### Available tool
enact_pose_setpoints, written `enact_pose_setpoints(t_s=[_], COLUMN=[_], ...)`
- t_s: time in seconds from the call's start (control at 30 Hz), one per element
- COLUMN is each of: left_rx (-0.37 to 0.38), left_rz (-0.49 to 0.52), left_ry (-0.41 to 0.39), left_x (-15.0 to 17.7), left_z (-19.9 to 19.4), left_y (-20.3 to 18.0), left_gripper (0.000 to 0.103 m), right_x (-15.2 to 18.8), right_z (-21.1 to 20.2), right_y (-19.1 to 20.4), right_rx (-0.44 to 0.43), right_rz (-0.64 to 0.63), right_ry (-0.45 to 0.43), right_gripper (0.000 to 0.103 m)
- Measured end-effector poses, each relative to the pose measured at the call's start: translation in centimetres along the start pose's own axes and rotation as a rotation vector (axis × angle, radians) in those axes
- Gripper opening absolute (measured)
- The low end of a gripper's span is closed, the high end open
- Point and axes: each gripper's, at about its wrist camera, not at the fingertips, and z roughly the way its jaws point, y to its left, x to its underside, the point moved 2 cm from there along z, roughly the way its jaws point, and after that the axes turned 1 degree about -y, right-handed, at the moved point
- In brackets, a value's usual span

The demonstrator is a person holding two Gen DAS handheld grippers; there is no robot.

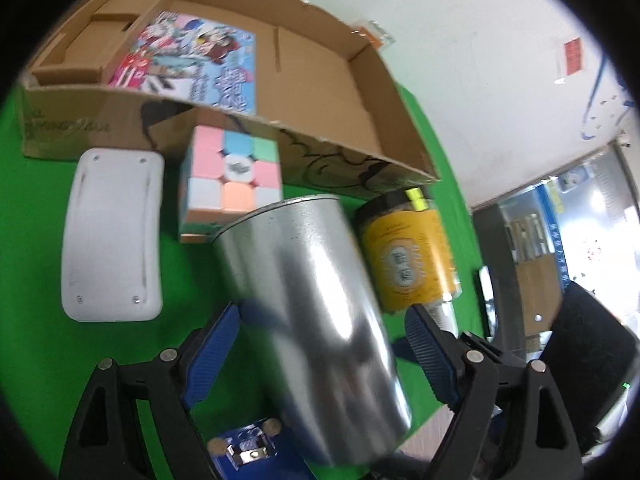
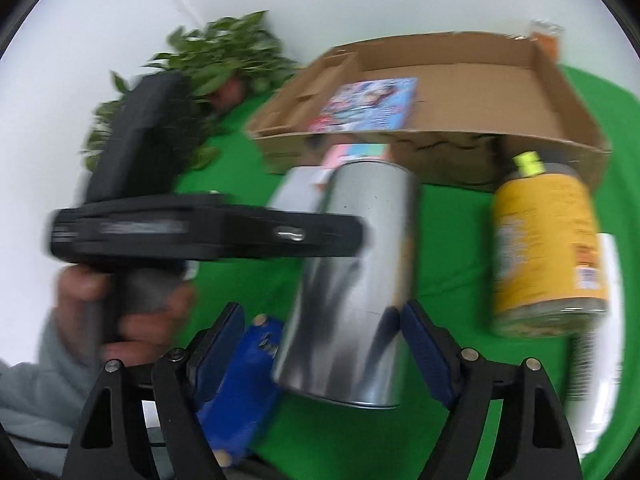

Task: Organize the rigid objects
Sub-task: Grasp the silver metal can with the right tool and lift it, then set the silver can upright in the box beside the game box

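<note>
A silver metal can (image 1: 316, 300) hangs tilted above the green cloth, and my left gripper (image 1: 320, 312) is shut on it, blue pads on both sides. In the right wrist view the same can (image 2: 360, 280) sits between the fingers of my right gripper (image 2: 322, 312). Its right pad (image 2: 416, 336) is at the can's edge, while the left pad stands apart from it, so that gripper is open. A hand (image 2: 132, 320) holds the left gripper's black body, which reaches the can from the left.
An open cardboard box (image 1: 352, 92) at the back holds a colourful book (image 1: 200, 60). In front of it are a pastel puzzle cube (image 1: 228, 176), a white plastic plate (image 1: 112, 236) and a yellow jar (image 1: 408, 252). A leafy plant (image 2: 208, 52) stands far left.
</note>
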Motion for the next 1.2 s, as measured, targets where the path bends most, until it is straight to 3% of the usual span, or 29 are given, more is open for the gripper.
enact_pose_setpoints(t_s=[0.07, 0.27, 0.53, 0.8, 0.97, 1.2], left_rx=[-0.022, 0.018, -0.003, -0.006, -0.004, -0.009], left_rz=[-0.012, -0.037, 0.02, 0.209, 0.283, 0.247], left_ry=[0.022, 0.06, 0.039, -0.141, -0.219, -0.198], left_x=[0.1, 0.3, -0.4, -5.2, -10.1, -17.4], left_z=[0.7, 2.1, 0.8, -4.8, -6.9, -4.7], left_y=[0.6, 1.1, -0.4, -6.8, -9.2, -7.7], left_gripper=[0.084, 0.084, 0.083, 0.082, 0.082, 0.082], right_x=[-0.4, -0.3, -1.3, -8.7, -15.1, -22.2], right_z=[0.5, 4.7, 3.8, -2.2, -4.5, -1.5], right_y=[-0.7, -3.5, -2.3, -0.3, -1.2, -5.3], right_rx=[-0.005, -0.025, 0.003, 0.039, 0.072, 0.056], right_rz=[0.029, 0.174, 0.153, 0.044, -0.005, 0.05], right_ry=[0.01, 0.122, 0.096, -0.078, -0.16, -0.091], right_gripper=[0.08, 0.088, 0.088, 0.088, 0.087, 0.086])
